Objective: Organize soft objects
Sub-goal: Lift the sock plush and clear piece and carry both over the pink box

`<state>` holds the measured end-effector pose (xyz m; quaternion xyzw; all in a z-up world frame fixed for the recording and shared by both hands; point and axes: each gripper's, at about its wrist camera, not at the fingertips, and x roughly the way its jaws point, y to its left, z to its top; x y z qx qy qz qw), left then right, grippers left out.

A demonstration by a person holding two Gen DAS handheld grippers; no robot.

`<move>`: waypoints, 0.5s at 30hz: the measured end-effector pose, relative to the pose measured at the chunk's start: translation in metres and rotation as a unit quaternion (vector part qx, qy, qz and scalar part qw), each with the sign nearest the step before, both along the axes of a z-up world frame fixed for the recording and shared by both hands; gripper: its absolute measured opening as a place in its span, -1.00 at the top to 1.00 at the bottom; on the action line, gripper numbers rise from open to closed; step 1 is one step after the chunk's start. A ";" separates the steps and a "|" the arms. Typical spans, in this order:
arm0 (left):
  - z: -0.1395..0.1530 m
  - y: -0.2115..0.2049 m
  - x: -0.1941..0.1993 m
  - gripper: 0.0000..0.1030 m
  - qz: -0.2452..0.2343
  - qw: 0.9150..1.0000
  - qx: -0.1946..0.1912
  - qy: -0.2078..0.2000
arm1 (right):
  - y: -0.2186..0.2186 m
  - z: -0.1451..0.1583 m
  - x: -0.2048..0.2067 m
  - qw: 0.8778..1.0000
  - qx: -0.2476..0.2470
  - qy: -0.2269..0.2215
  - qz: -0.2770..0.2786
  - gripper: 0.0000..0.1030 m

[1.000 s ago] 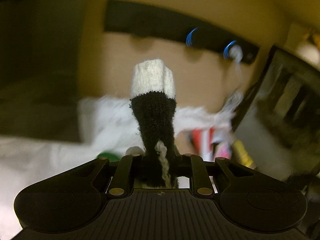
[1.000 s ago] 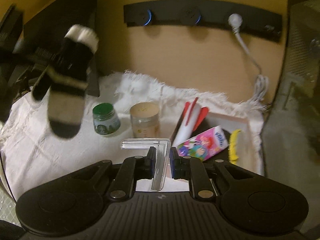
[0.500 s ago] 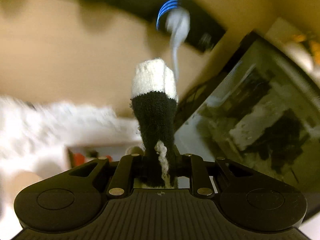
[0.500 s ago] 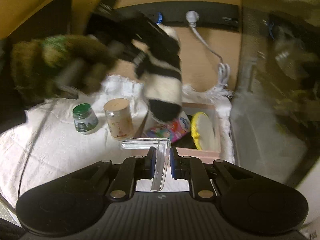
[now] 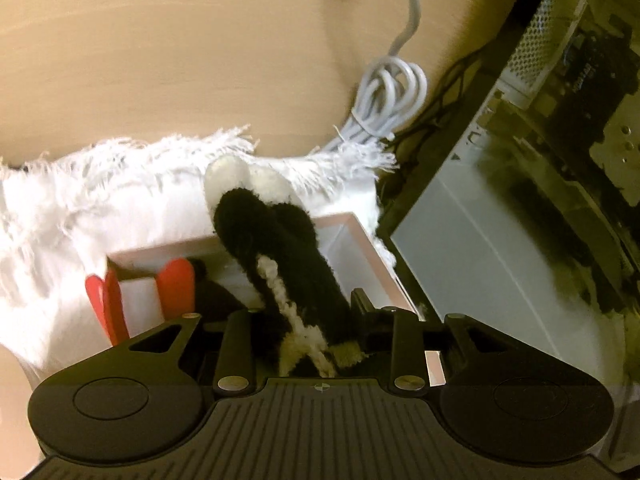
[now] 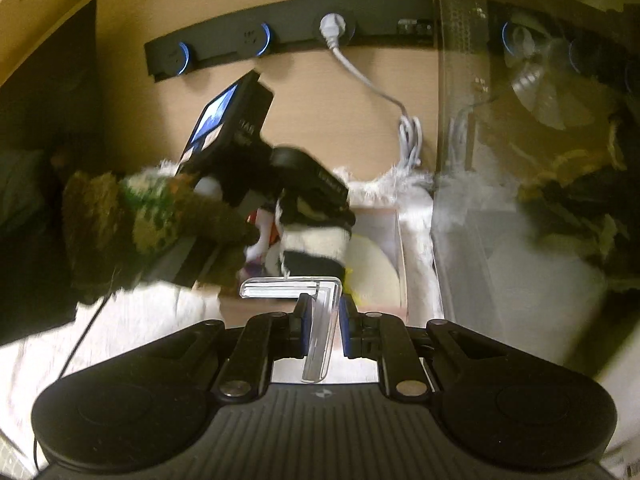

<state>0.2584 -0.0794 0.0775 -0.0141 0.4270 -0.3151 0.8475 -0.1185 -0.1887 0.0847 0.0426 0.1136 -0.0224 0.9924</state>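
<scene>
While clamped in the left gripper [image 5: 308, 320]: black-and-white knitted sock [image 5: 280, 248], gripped near its lower end between jaws closed only as far as the bunched knit allows, white tip pointing away from the camera.
Sock position: hanging over the white box [image 5: 360, 248], above its far right part; contact with the box floor not possible to judge.
Sock from the right wrist view: striped black and white [image 6: 316, 240], dangling under the left gripper [image 6: 288, 200] over the same box [image 6: 396, 248].
Left arm: sleeve of mottled green and brown fleece [image 6: 132, 224], blurred, reaching in from the left side.
Right gripper [image 6: 323, 320]: closed on a clear plastic L-shaped piece [image 6: 316, 300], pinched between blue pads [image 6: 347, 328], short leg lying sideways to the left.
Right gripper position: low, near the front edge of the box, apart from the sock.
Box contents: red and white item [image 5: 176, 284] in the left part, pale round item with a yellow edge [image 6: 372, 272] on the right.
Underlay: white fringed cloth [image 5: 100, 184] beneath the box.
Background: coiled grey cable [image 5: 388, 92] against the tan wall, black socket strip [image 6: 280, 40] above, glass-sided case [image 5: 500, 200] just right of the box.
</scene>
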 end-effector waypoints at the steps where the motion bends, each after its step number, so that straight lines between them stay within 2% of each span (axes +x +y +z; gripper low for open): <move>1: 0.002 0.003 0.001 0.39 0.001 1.000 -0.002 0.000 | -0.001 0.004 0.004 1.000 0.001 -0.006 -0.002 0.73; 3: 0.008 0.006 0.004 0.40 0.003 1.000 0.002 -0.008 | -0.003 0.014 0.012 1.000 0.002 -0.021 -0.008 0.72; 6: 0.014 0.006 0.014 0.39 -0.004 0.999 0.033 -0.031 | -0.008 0.032 0.023 0.999 0.013 -0.045 -0.022 0.72; 7: 0.013 0.007 0.017 0.38 -0.008 0.999 0.038 -0.026 | -0.010 0.037 0.027 0.998 0.019 -0.052 -0.027 0.72; 10: 0.009 0.022 0.026 0.38 0.008 1.000 0.006 0.003 | -0.017 0.055 0.048 0.997 0.039 -0.057 -0.042 0.72; 12: 0.007 0.034 0.031 0.39 0.021 0.999 -0.030 0.019 | -0.023 0.067 0.070 0.996 0.060 -0.043 -0.053 0.72; 15: 0.012 0.043 0.031 0.39 0.021 0.998 -0.047 0.021 | -0.034 0.083 0.110 0.992 0.102 -0.013 -0.069 0.72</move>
